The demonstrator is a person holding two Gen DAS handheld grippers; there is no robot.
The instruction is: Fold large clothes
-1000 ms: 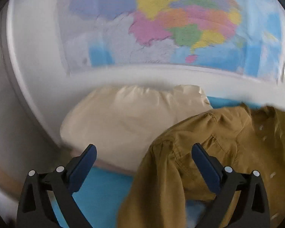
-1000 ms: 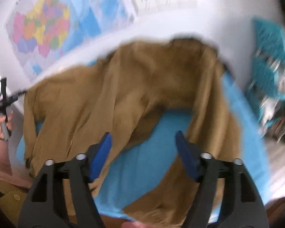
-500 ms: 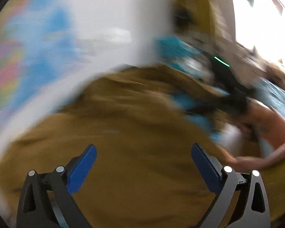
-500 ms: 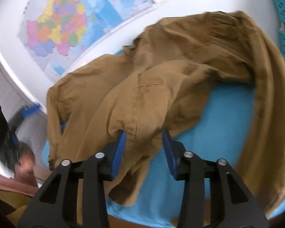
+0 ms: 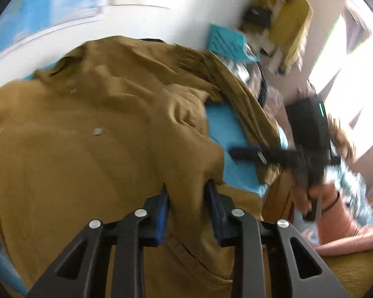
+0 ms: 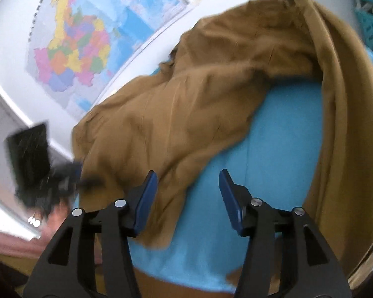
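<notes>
A large brown jacket (image 5: 87, 149) lies rumpled over the blue table cover (image 5: 226, 134). My left gripper (image 5: 186, 193) is closing, and a bunched fold of the jacket sits squeezed between its blue pads. In the right wrist view the jacket (image 6: 186, 99) spreads across the blue cover (image 6: 273, 149). My right gripper (image 6: 187, 183) is opening just above the cover; the jacket's loose edge lies by its left finger (image 6: 146, 198), and the pads do not press it. The left wrist view also shows the other gripper (image 5: 298, 159), blurred and black, in a hand.
A coloured map (image 6: 74, 49) hangs on the white wall behind the table. A teal crate (image 5: 226, 42) and a yellow cloth (image 5: 286, 19) stand at the far right, beside a bright window (image 5: 348, 87). A person's forearm (image 5: 335, 211) reaches in from the right.
My left gripper swung from facing the map and a cream pillow to over the jacket and narrowed on a fold. The right gripper's jaws, tight around the jacket edge before, widened and the edge dropped.
</notes>
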